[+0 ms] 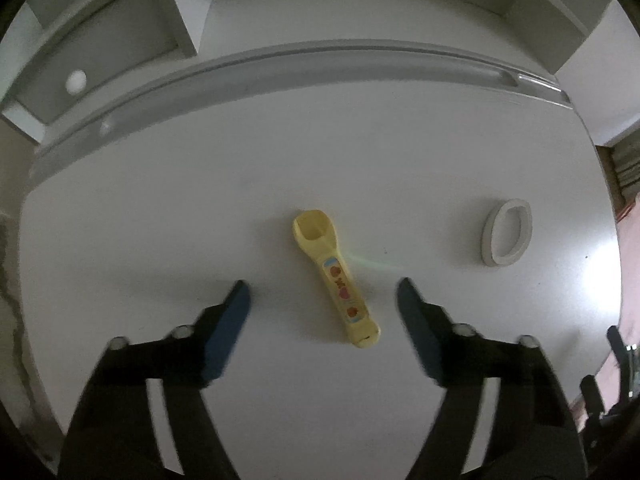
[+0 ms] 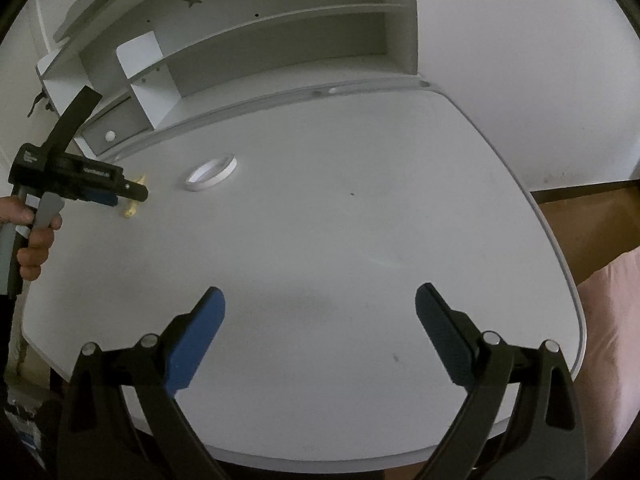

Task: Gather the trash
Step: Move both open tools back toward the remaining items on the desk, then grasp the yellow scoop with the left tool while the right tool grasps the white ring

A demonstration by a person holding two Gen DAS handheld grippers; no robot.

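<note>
A yellow plastic scoop [image 1: 335, 278] with fruit stickers on its handle lies on the white desk [image 1: 160, 208]. My left gripper [image 1: 324, 290] is open, its blue pads on either side of the scoop's handle, just above the desk. A white tape ring [image 1: 507, 233] lies to the right of the scoop. In the right wrist view the left gripper [image 2: 130, 194] hides most of the scoop [image 2: 132, 209], and the tape ring [image 2: 211, 172] lies beside it. My right gripper [image 2: 320, 300] is open and empty over the desk's near part.
A white shelf unit [image 2: 248, 40] with a knobbed drawer [image 2: 110, 136] stands along the desk's far edge. A groove [image 1: 320, 68] runs along the back of the desk. The desk's right edge [image 2: 560, 264] borders a wooden floor and pink fabric [image 2: 612, 320].
</note>
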